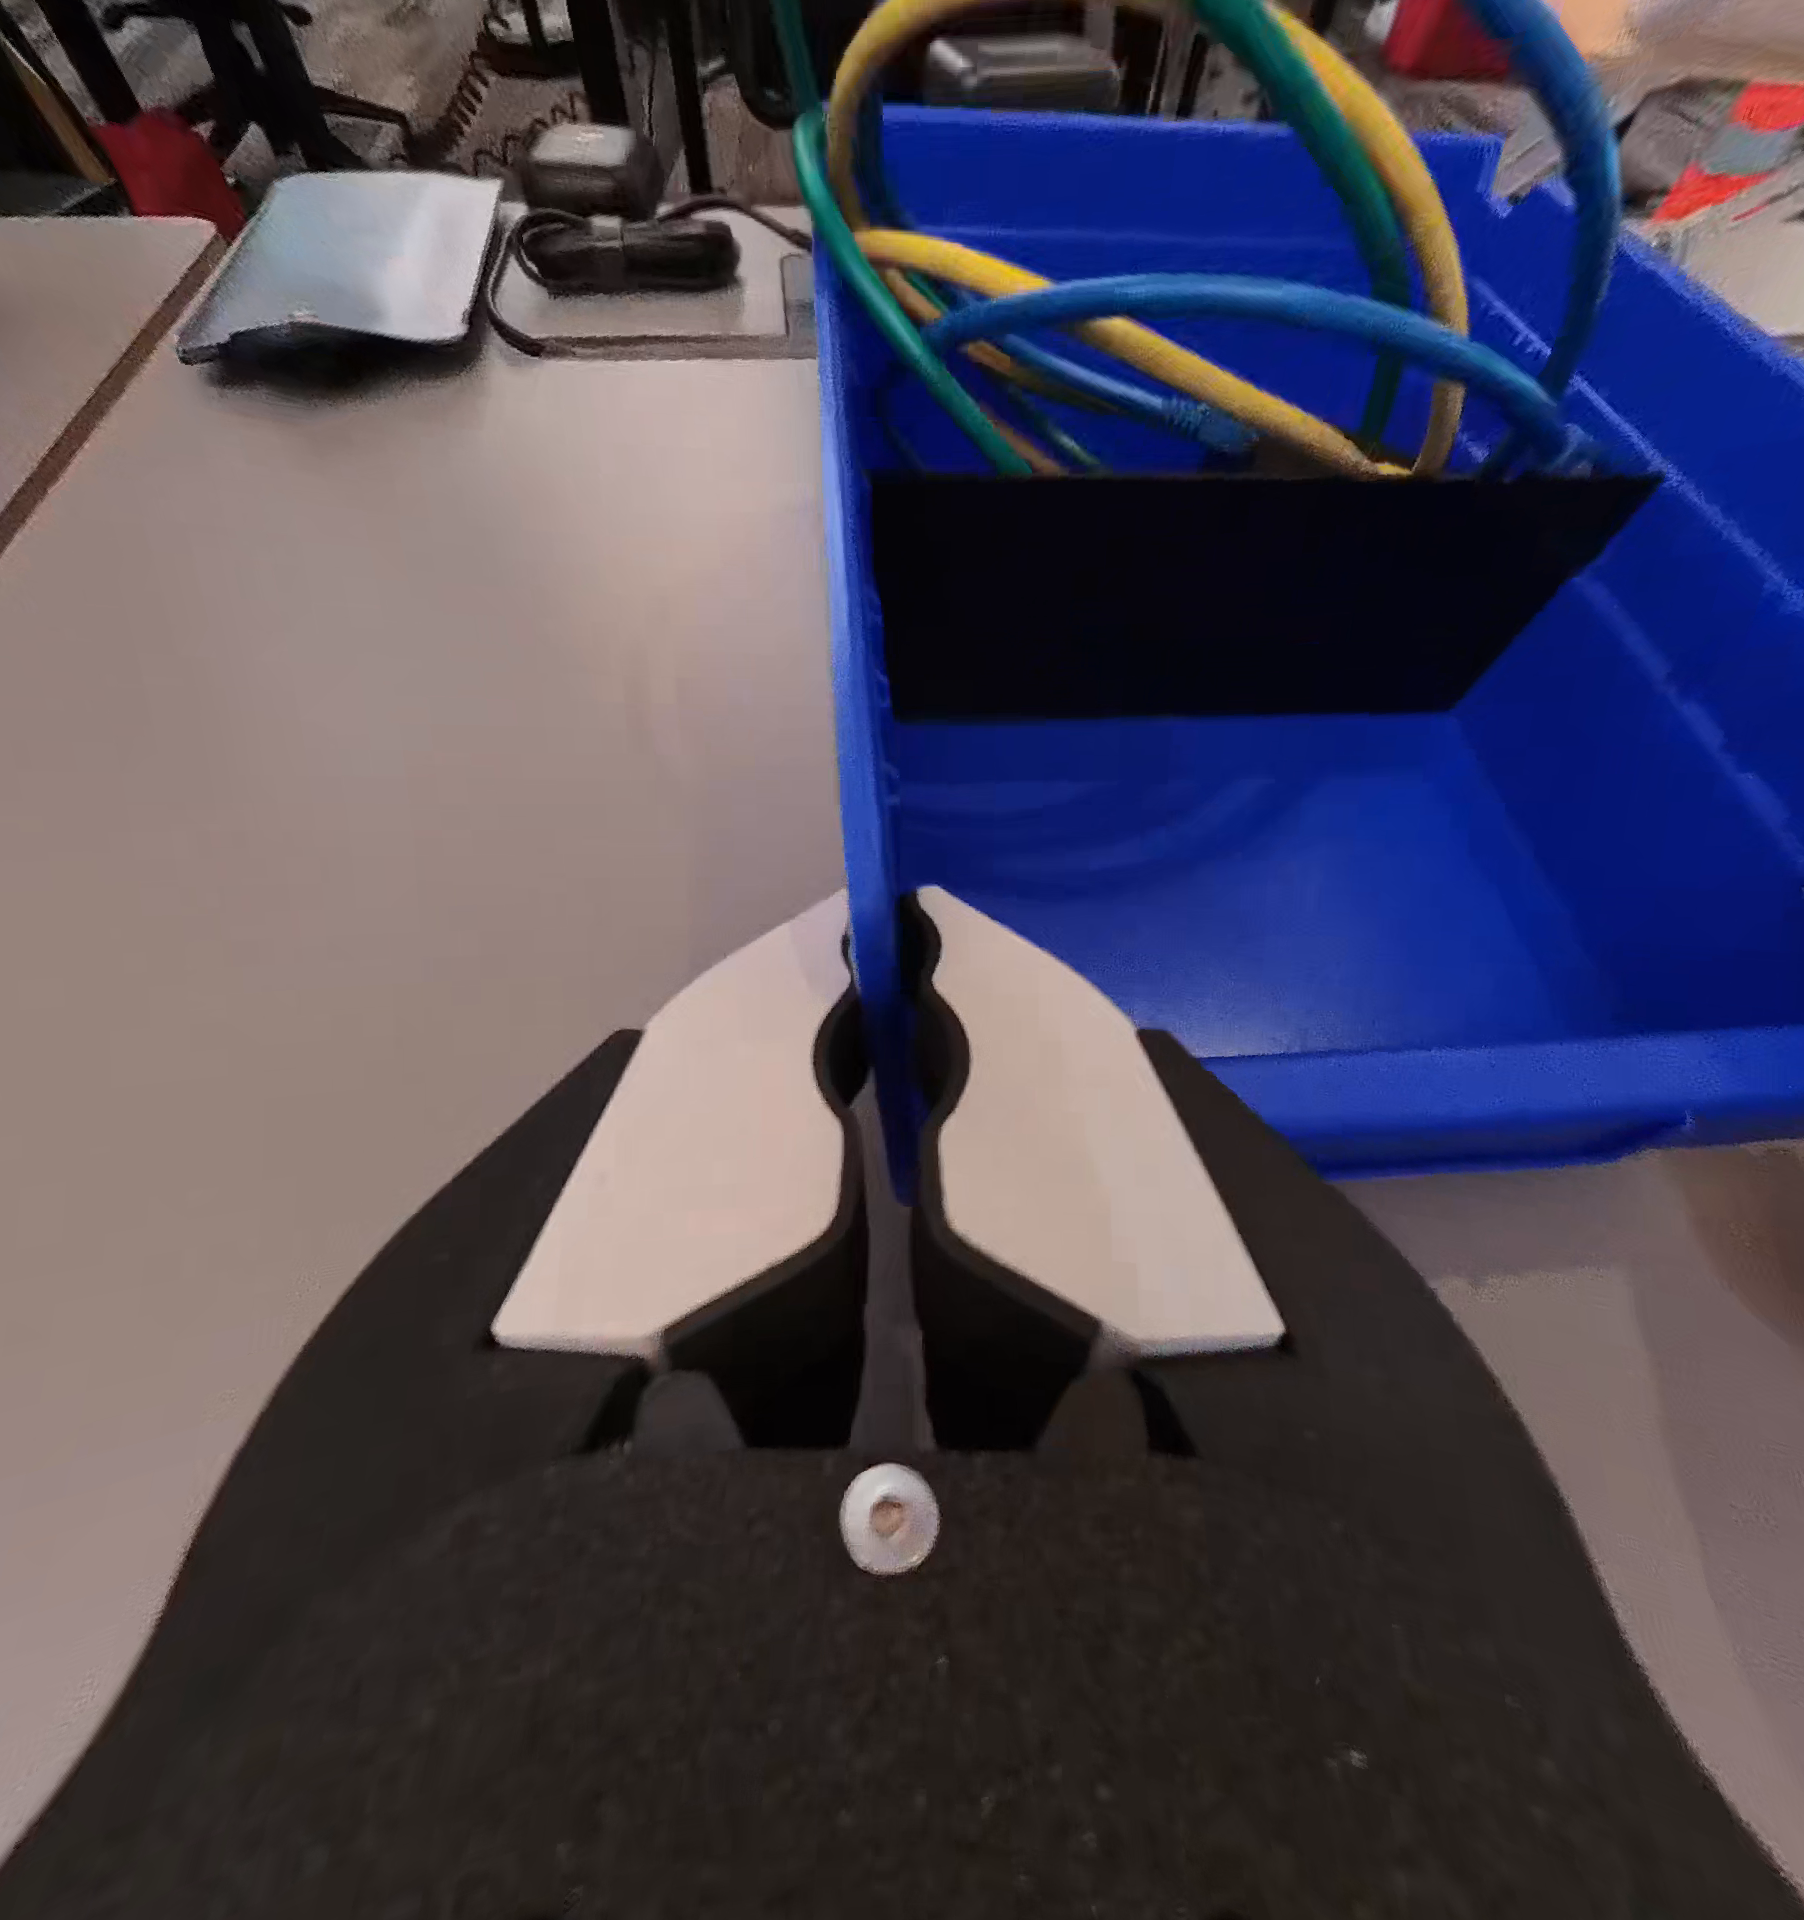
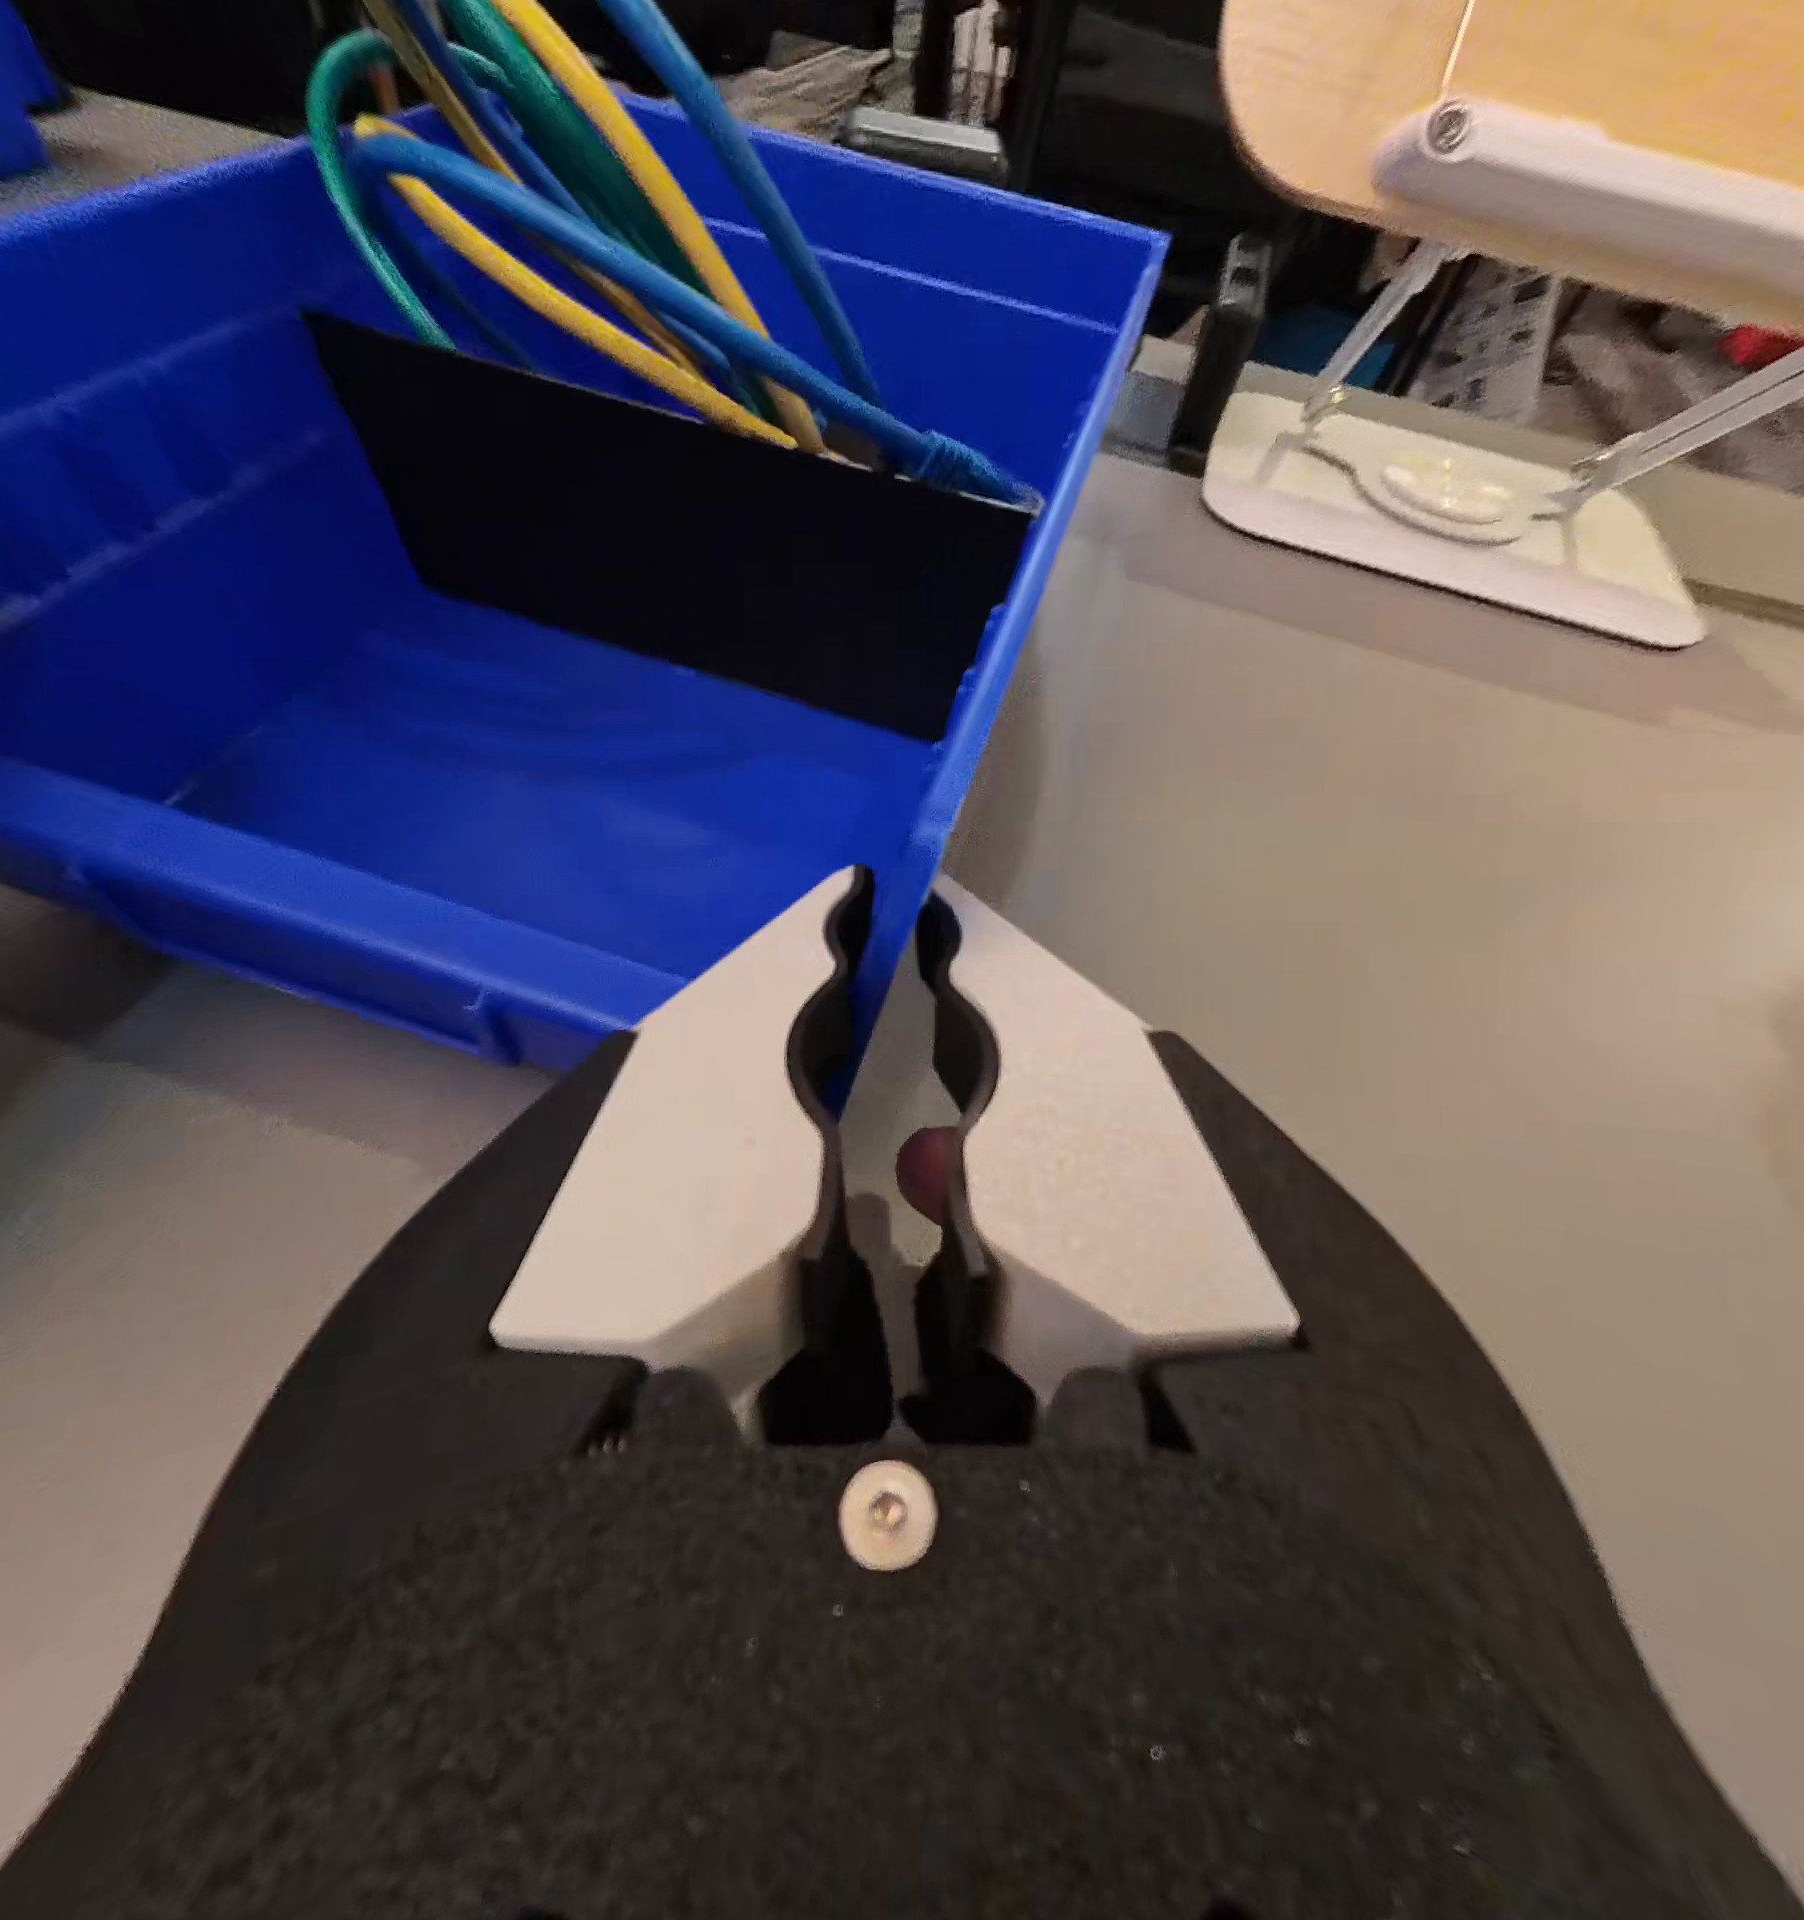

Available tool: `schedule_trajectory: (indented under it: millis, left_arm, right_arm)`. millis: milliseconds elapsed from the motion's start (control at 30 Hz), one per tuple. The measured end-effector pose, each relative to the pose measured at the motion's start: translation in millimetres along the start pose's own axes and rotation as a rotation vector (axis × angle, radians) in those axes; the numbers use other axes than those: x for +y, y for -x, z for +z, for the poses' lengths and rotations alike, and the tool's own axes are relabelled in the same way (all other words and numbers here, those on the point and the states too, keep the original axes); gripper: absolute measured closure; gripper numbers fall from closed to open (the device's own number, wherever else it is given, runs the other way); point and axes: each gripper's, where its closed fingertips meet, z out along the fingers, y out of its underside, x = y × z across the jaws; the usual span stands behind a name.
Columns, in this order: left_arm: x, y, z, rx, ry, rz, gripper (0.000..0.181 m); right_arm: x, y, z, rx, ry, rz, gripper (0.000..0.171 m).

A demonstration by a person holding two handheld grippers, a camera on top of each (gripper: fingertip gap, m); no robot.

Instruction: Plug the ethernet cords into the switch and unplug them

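Note:
A blue plastic bin [image 1: 1563, 1101] stands on the grey table [image 1: 358, 831]. A black panel [image 1: 1189, 592] stands across the inside of the bin. Yellow [image 1: 1137, 343], green [image 1: 877, 312] and blue [image 1: 1241, 301] ethernet cords loop behind the panel, and their ends go down at its top edge. My left gripper [image 1: 880, 914] is shut on the bin's left wall. In the right wrist view my right gripper [image 2: 898, 894] is shut on the right wall of the bin [image 2: 306, 883]. The panel [image 2: 690, 551] and the blue cord [image 2: 669, 281] show there too. The near half of the bin is empty.
A grey flat pouch [image 1: 347, 260] and a black power adapter with its cord [image 1: 617, 249] lie at the table's far left. A white stand base [image 2: 1449, 540] with a pale wooden board above it sits to the right of the bin. Clutter lies beyond the table.

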Motion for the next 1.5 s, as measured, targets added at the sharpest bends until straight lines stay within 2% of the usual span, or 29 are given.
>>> schedule_trajectory:
  millis: [167,233,300,367,433,533,633,767,867,933,1067,1300,1500]
  left_arm:
    - [2,-12,-1,0.009,0.032,0.006,0.178]
    - [4,-13,-4,-0.033,0.043,0.041,0.175]
    - [1,-10,-11,-0.086,0.044,0.068,0.161]
    - [-12,-19,-23,-0.052,-0.015,0.030,0.157]
    - [-27,-28,-37,-0.013,-0.091,-0.070,0.149]
    - [-41,-33,-60,-0.051,-0.189,-0.144,0.146]
    - [-35,-56,-82,-0.080,-0.208,-0.142,0.149]
    - [8,-125,-99,0.024,-0.152,-0.090,0.157]
    - [8,-161,-100,0.151,-0.160,-0.101,0.159]
    - [2,-172,-97,0.234,-0.182,-0.141,0.156]
    - [4,-167,-89,0.256,-0.162,-0.197,0.155]
    - [8,-155,-86,0.270,-0.142,-0.291,0.157]
    - [13,-161,-83,0.265,-0.105,-0.241,0.157]
  right_arm:
    - [4,-8,-4,-0.181,0.070,0.031,0.156]
    - [4,-9,-21,-0.369,0.094,0.113,0.152]
    - [3,-18,-52,-0.569,0.096,0.174,0.145]
    - [3,-46,-84,-0.699,0.081,0.199,0.136]
    - [5,-98,-107,-0.704,0.027,0.211,0.135]
    - [6,-196,-135,-0.592,-0.097,0.220,0.135]
    - [22,-299,-158,-0.406,-0.172,0.258,0.136]
    - [64,-430,-191,-0.047,-0.267,0.229,0.137]
    - [76,-486,-192,0.154,-0.220,0.104,0.138]
    - [86,-500,-182,0.206,-0.176,0.091,0.138]
    - [104,-490,-166,0.151,-0.100,0.120,0.138]
    - [97,-482,-168,0.159,-0.132,0.074,0.138]
    - [101,-480,-166,0.156,-0.112,0.060,0.138]
